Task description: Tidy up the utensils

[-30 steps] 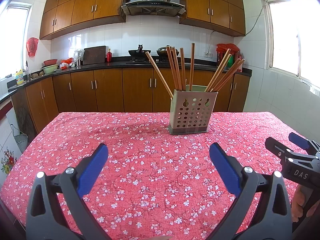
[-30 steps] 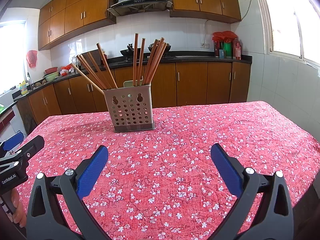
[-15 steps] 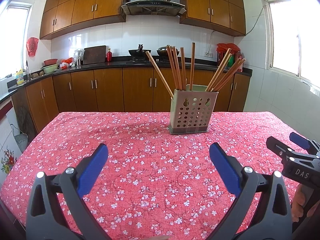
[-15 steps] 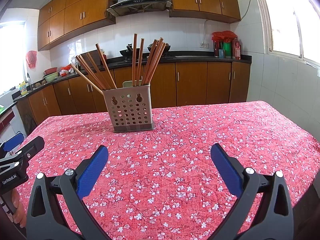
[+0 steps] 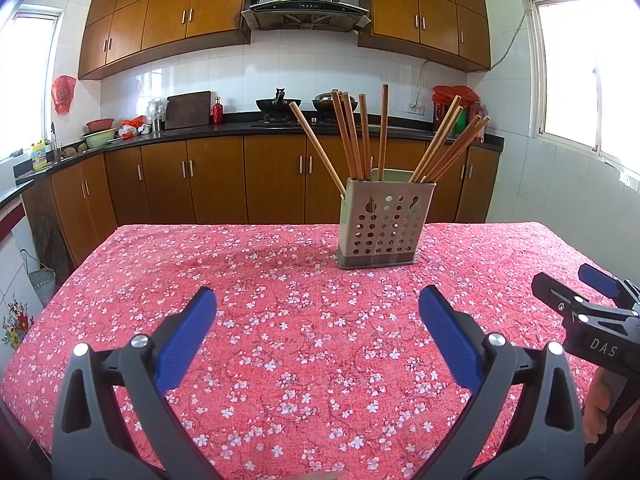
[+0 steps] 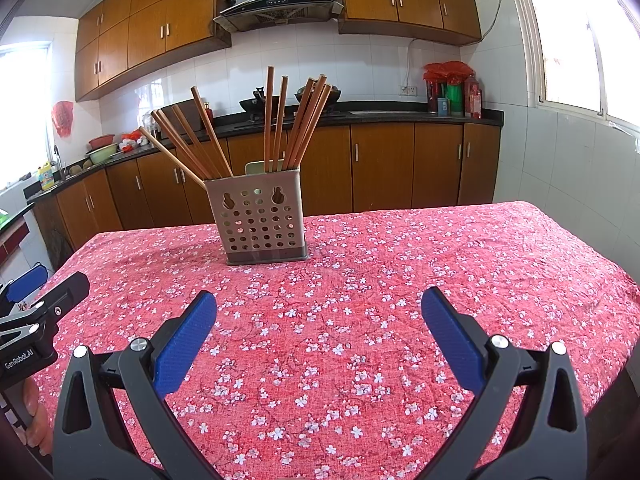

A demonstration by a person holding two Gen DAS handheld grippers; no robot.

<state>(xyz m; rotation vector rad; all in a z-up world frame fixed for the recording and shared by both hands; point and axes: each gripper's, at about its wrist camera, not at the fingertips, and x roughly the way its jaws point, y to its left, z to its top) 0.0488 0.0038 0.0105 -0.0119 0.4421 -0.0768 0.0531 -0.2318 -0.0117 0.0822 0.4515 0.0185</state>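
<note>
- The utensil holder (image 5: 382, 225), a perforated rectangular caddy, stands upright on the desk (image 5: 280, 320) near its far edge, roughly midway between the two far corners.
- The chopsticks (image 5: 362, 138) stand in the holder with their long axes near vertical. The outer ones fan toward the left and right sides of the desk; the middle ones are almost straight up.
- Left claw (image 5: 318, 334): released, jaws wide apart, nothing between them, above the near part of the desk, well apart from the holder.
- Right claw (image 6: 320, 334): released, jaws wide apart, nothing held, also above the near part of the desk.
- The left wrist view shows the right claw (image 5: 592, 300) from the side at the desk's right edge.
- The right wrist view shows the left claw (image 6: 44, 296) at the left edge, and the holder (image 6: 262, 218) lies left of centre there.
</note>
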